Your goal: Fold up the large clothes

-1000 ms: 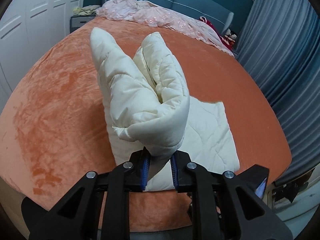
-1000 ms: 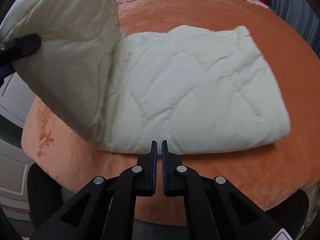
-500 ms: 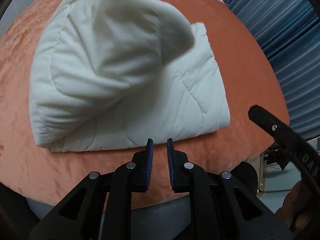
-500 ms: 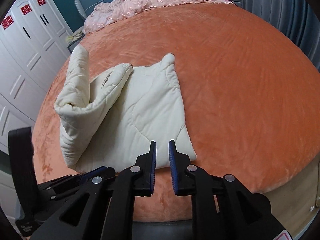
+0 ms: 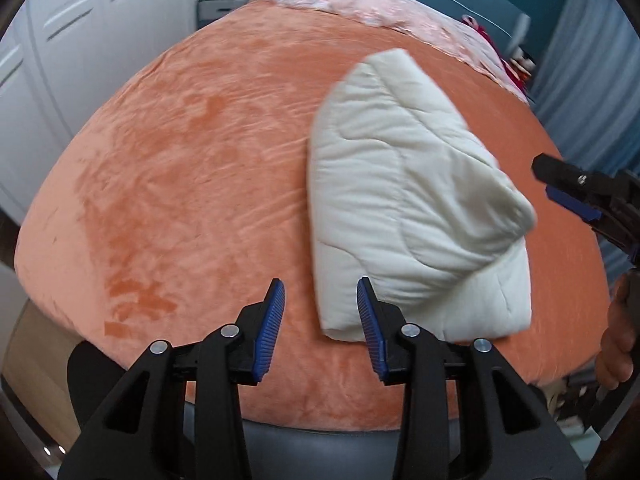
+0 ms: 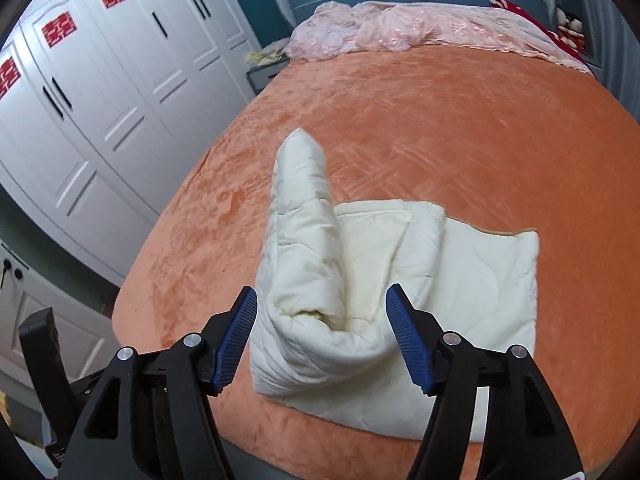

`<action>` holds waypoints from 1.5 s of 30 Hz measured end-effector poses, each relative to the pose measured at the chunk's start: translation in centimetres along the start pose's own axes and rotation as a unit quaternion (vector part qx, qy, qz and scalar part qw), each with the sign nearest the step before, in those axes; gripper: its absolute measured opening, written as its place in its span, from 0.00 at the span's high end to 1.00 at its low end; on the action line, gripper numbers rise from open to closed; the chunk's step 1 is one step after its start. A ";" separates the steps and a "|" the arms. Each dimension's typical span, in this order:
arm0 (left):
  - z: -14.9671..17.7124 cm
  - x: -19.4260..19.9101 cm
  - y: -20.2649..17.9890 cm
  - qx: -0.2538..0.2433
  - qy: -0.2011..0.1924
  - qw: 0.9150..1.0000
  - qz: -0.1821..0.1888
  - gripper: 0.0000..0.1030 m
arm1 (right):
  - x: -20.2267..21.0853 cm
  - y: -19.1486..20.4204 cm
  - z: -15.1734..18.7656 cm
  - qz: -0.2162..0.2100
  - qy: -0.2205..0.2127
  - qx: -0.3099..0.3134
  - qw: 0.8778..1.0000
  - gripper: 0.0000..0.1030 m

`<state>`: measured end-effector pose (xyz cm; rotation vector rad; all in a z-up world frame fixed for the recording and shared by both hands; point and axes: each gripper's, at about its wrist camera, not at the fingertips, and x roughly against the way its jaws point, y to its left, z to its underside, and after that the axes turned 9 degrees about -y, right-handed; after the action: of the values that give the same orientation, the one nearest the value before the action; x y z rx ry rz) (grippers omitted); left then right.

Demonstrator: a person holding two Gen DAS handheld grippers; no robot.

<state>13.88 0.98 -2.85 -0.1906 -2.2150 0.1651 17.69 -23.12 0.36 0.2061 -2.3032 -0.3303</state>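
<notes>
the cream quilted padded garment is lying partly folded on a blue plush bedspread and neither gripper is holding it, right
Not quite: the plush bedspread is orange, not blue, as the right wrist view shows. The rest holds: the cream quilted padded garment lies partly folded on it, and neither the left gripper nor the right gripper holds it.

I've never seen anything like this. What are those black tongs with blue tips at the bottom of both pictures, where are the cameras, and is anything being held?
There is no robot here: a person holds a hand-operated black two-finger gripper in each hand, and a fisheye camera on each looks forward along its fingers. One picture comes from the left gripper, the other from the right gripper. Both look down at a bed with an orange plush cover. On it lies a cream quilted garment, partly folded, with one padded part sticking up. Neither gripper holds anything: both sets of jaws are opening, and their blue pads do not press on the fabric. The right gripper and the hand holding it also show at the left camera's edge.
</notes>
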 end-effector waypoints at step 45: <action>1.6 -9.1 -17.9 -0.141 0.021 0.990 0.016 0.65 | 8.6 -14.4 6.7 0.174 -0.051 -0.121 0.976 0.72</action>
<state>16.64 -18.38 -7.55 -0.3805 -2.1865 -0.1352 7.58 -37.82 -2.41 -0.3391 -2.3200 -0.4425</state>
